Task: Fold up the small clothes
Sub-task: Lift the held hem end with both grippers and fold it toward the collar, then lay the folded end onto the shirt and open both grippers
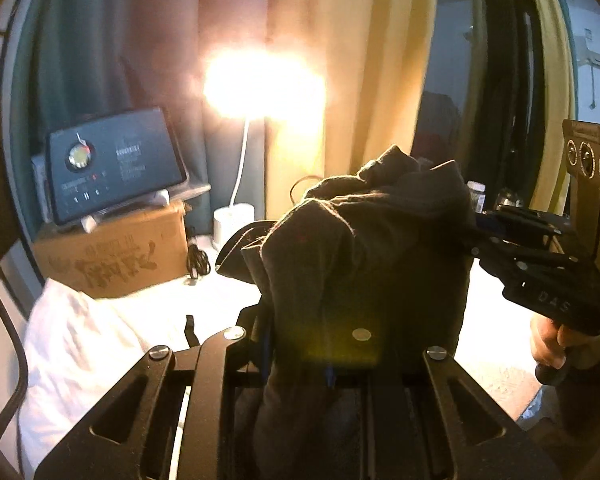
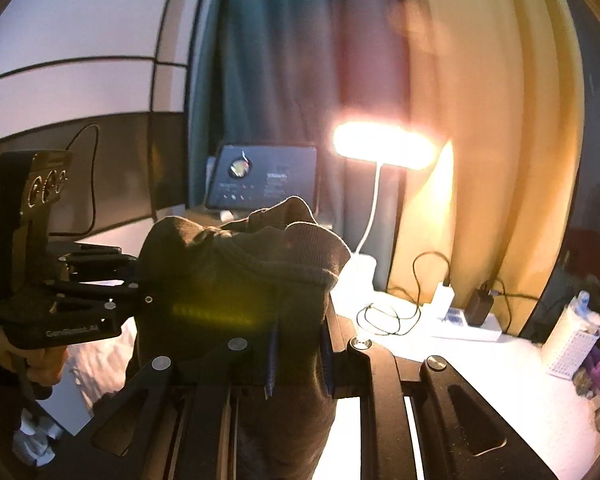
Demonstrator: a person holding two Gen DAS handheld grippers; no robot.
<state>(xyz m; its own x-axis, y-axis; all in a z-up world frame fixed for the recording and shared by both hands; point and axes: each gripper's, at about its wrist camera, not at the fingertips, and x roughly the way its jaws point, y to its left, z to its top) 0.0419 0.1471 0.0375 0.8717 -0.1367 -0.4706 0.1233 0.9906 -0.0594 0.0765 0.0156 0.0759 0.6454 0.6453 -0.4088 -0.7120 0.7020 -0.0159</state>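
Left gripper [image 1: 300, 368] low in its own view, jaws pressed onto a dark cloth [image 1: 364, 260]; cloth bunched up in a lump over the fingers, held up above the white table [image 1: 148, 304]; right gripper [image 1: 480, 236] reaching in from the right side, pinching the same cloth at its far edge; hand [image 1: 548, 340] wrapped round that gripper's handle.

Seen from the other wrist: right gripper [image 2: 296, 360] with blue pads [image 2: 271, 360] squeezed on the dark cloth [image 2: 236, 272]; left gripper [image 2: 140, 280] coming in from the left, biting the cloth too; a hand [image 2: 20, 356] under it.

Behind: glowing white desk lamp [image 2: 384, 144] on a thin bent neck; dark box with a round dial [image 1: 112, 168] propped on a cardboard box [image 1: 116, 252]; yellow and teal curtains [image 2: 480, 120]; white power strip [image 2: 464, 324] with black plug and loose cables on the table [image 2: 480, 380]; white pillow-like bundle [image 1: 76, 340] at the left, blurry.
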